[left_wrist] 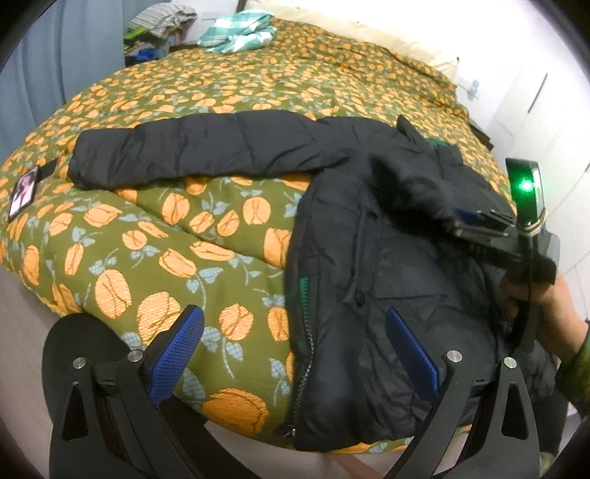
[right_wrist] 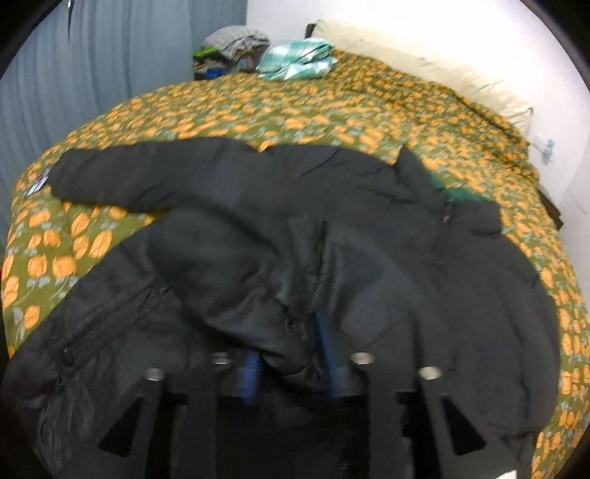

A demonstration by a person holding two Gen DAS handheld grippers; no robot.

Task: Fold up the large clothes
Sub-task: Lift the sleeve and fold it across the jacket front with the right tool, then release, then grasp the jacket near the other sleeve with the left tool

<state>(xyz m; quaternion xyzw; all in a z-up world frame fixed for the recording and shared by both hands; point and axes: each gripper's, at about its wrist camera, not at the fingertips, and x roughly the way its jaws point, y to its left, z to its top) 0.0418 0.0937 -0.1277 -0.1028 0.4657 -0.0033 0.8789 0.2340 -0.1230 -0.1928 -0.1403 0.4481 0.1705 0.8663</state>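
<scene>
A bed (left_wrist: 228,110) covered by an olive quilt with orange flowers is seen in both views. A black puffer jacket (left_wrist: 368,294) is spread over the bed's near edge, toward its near right corner, with one sleeve (left_wrist: 206,147) stretched toward the left edge. A green-checked cloth (left_wrist: 239,33) is bunched at the far edge, beside a cream pillow (right_wrist: 424,62). The left claw (left_wrist: 295,353) is held apart above the jacket's zipper, nothing between its pads. The right claw (right_wrist: 291,353) is partly parted, a fold of jacket fabric lying between its blue pads; whether it is pressed cannot be told.
</scene>
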